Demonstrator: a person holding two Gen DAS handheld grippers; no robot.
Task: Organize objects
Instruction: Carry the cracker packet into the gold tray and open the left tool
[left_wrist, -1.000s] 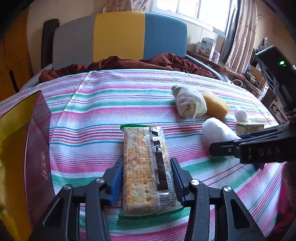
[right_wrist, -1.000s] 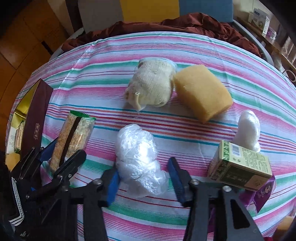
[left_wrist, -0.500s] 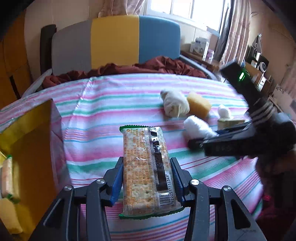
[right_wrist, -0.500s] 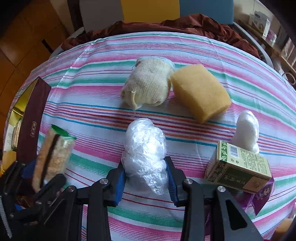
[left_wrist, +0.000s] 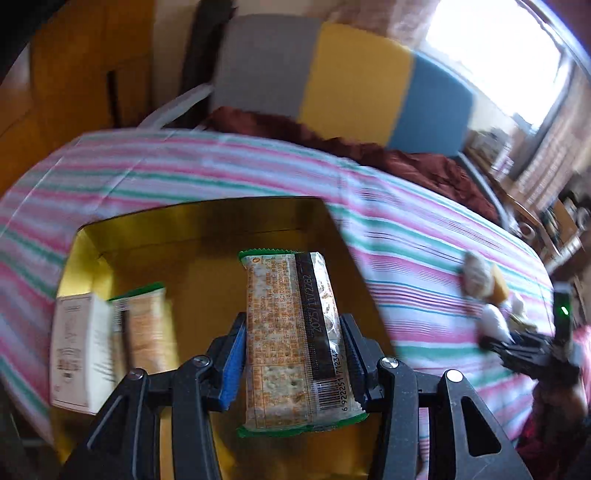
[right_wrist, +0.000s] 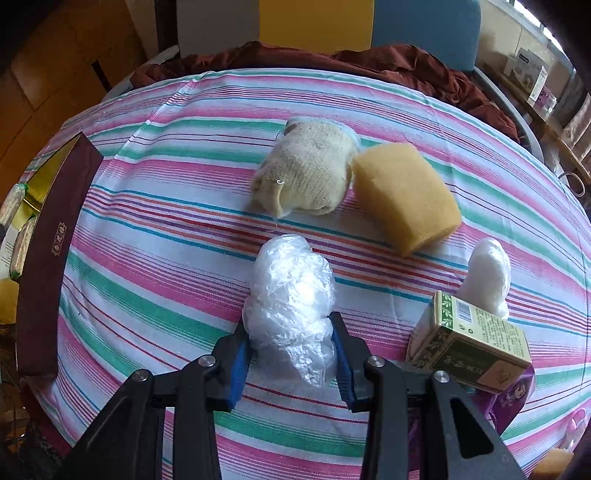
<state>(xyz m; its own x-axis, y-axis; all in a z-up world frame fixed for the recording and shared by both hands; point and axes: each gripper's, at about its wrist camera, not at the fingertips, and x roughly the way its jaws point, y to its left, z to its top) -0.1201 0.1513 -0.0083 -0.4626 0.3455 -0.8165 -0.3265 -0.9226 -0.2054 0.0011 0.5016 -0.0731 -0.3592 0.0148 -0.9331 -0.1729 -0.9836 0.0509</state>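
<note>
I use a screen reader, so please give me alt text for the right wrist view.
The right gripper has its jaws shut on a crumpled clear plastic bag on a striped tablecloth. Beyond lie a knitted bundle and yellow sponge; a green carton sits right.

Daylit room, strong fisheye bending

The left wrist view is smeared by motion blur, and the window (left_wrist: 506, 62) at upper right is blown out. The right wrist view is sharp and evenly lit; dark vignetting is seen at the corners.
</note>
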